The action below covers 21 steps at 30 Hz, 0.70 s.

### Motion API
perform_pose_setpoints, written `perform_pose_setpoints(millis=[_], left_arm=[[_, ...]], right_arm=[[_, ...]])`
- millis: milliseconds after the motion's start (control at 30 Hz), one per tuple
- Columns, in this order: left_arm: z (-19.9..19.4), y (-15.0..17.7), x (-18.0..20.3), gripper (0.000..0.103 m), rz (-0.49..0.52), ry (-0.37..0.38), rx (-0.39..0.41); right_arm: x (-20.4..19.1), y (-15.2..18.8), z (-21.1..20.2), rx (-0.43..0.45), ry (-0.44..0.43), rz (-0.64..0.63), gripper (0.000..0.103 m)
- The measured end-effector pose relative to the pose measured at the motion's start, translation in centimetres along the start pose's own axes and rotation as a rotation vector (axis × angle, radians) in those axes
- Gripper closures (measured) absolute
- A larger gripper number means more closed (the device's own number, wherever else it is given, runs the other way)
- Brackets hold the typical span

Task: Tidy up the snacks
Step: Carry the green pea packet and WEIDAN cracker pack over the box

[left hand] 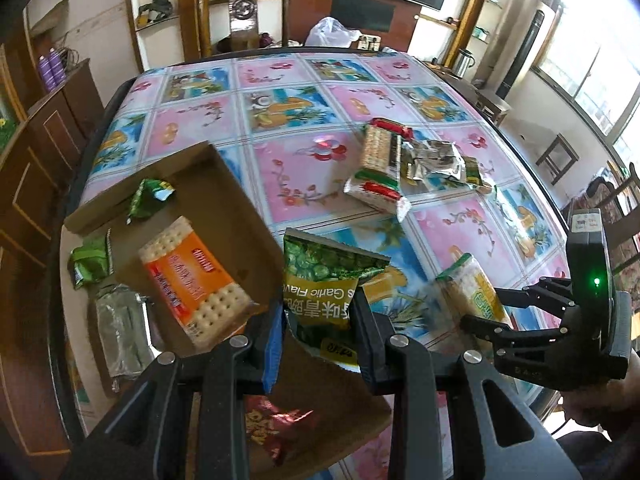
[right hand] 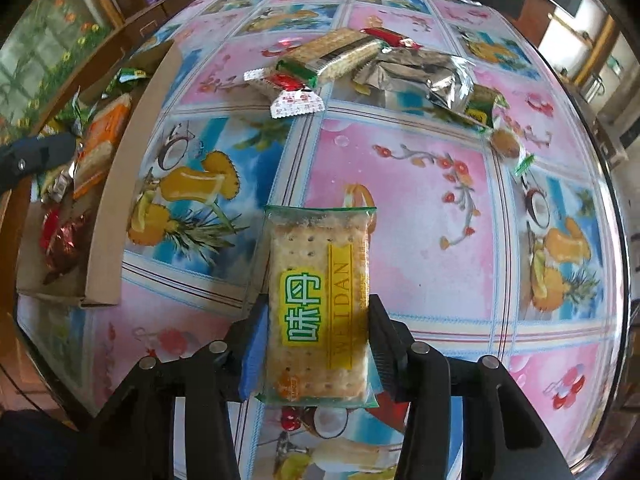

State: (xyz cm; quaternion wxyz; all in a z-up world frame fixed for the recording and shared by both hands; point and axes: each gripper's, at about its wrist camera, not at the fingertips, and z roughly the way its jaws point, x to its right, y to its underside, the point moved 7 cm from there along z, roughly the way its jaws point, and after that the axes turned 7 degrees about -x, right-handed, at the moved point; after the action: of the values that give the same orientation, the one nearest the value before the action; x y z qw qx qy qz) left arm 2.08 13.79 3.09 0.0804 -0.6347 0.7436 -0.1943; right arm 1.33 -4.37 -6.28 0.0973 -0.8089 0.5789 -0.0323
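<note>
The left gripper (left hand: 316, 320) has its fingers clenched on a green pea bag (left hand: 320, 280), lifted just right of the cardboard box (left hand: 224, 184), probably to drop it in with the orange cracker pack (left hand: 192, 280) already there. Its label reads "Garlic Flav…". The right gripper (right hand: 314, 344) grasps a cracker pack (right hand: 318, 304) marked "WEIDAN" above the counter (right hand: 400, 200), likely next for the box. More snacks (right hand: 360, 60) wait at the far side.
</note>
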Motion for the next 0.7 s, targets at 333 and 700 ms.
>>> perform_pose_setpoints(millis=[333, 700], left_arm=[[-0.4, 0.8, -3.1, 0.073, -0.069, -0.017, -0.005], [-0.4, 3.3, -6.8, 0.073, -0.152, -0.046, -0.030]], right_arm=[[-1.9, -2.3, -2.2, 0.073, -0.175, 0.036, 0.053], [-8.7, -5.0, -4.7, 0.124, -0.303, -0.093, 0.053]])
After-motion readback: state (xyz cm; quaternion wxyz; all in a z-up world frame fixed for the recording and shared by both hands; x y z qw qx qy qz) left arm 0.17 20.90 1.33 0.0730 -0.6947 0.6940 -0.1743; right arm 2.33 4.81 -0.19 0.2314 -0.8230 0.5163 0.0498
